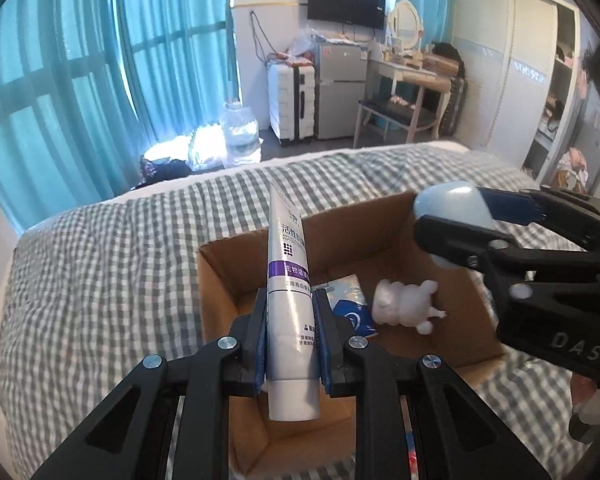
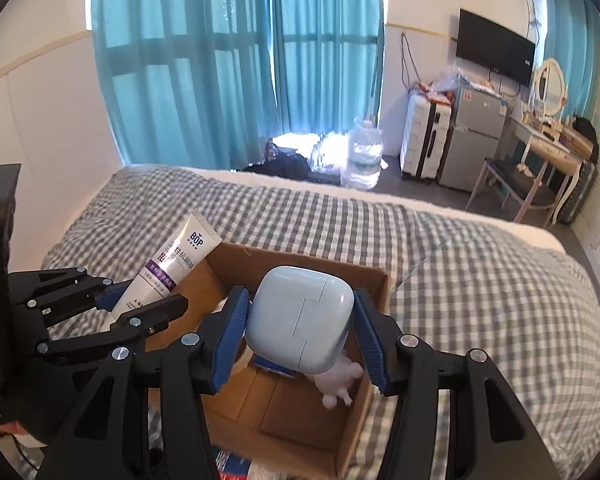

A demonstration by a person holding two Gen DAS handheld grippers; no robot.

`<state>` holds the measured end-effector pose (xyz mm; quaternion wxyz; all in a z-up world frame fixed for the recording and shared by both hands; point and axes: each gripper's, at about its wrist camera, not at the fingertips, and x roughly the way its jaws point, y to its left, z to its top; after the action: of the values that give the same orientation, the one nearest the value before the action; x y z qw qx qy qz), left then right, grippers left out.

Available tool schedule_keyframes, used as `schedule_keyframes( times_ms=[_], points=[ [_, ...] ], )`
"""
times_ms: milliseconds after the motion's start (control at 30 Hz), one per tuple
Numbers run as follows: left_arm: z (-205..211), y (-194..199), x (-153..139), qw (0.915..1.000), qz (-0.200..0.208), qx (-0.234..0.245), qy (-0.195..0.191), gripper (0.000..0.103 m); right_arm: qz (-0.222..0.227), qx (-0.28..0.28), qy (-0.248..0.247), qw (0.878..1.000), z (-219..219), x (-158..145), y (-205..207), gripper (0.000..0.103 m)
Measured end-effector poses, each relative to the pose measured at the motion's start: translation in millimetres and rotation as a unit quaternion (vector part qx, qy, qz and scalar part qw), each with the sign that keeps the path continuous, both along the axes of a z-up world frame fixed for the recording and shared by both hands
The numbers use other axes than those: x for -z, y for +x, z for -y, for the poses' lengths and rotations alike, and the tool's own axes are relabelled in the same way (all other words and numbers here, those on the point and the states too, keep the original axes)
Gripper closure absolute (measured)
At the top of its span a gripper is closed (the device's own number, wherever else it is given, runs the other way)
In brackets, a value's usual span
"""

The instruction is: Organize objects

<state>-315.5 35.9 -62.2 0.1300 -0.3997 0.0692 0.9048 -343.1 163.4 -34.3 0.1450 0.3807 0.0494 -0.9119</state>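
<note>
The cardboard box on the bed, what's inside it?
Inside the cardboard box: a white figurine and a blue-and-white packet. The held tube and earbud case cover parts of the floor.

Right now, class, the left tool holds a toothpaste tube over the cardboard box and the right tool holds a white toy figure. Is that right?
Not quite. The right tool holds a pale blue earbud case, as the right wrist view shows; the white toy figure lies inside the cardboard box. The left tool does hold the toothpaste tube.
</note>
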Motion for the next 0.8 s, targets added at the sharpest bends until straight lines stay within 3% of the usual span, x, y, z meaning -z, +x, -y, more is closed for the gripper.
schedule_keyframes(
  times_ms=[233, 500, 533, 600, 633, 700, 767, 800],
  points=[
    [-3.7, -20.1, 40.9, 0.9994, 0.028, 0.019, 0.012, 0.083, 0.025, 0.01, 0.019, 0.999, 10.0, 46.5, -33.1, 0.051],
    [-5.2, -18.5, 59.3, 0.9987, 0.038, 0.031, 0.01, 0.083, 0.023, 0.02, 0.017, 0.999, 7.4, 62.2, -39.9, 0.05],
    [-3.8, -19.1, 58.9, 0.9986, 0.039, 0.032, 0.014, 0.083, 0.01, 0.02, 0.007, 1.0, 6.4, 58.3, -37.0, 0.049],
    [-3.2, -17.4, 55.3, 0.9982, 0.041, 0.035, 0.026, 0.081, -0.004, 0.022, 0.001, 1.0, 6.3, 51.4, -32.5, 0.037],
    [-2.0, -14.9, 56.0, 0.9981, 0.042, 0.037, 0.028, 0.079, -0.015, 0.023, -0.004, 1.0, 5.9, 44.5, -28.7, 0.029],
    [-2.3, -10.9, 49.1, 0.9981, 0.039, 0.039, 0.028, 0.071, -0.026, 0.023, -0.011, 0.999, 5.7, 34.1, -23.7, 0.027],
    [-0.9, -6.2, 37.3, 0.9988, 0.032, 0.031, 0.021, 0.046, -0.035, 0.028, -0.018, 0.999, 3.2, 18.7, -16.2, 0.024],
    [-1.3, -2.0, 30.6, 0.9992, 0.026, 0.025, 0.018, 0.041, -0.038, 0.033, -0.02, 0.999, 1.2, 11.0, -11.2, 0.023]
  ],
)
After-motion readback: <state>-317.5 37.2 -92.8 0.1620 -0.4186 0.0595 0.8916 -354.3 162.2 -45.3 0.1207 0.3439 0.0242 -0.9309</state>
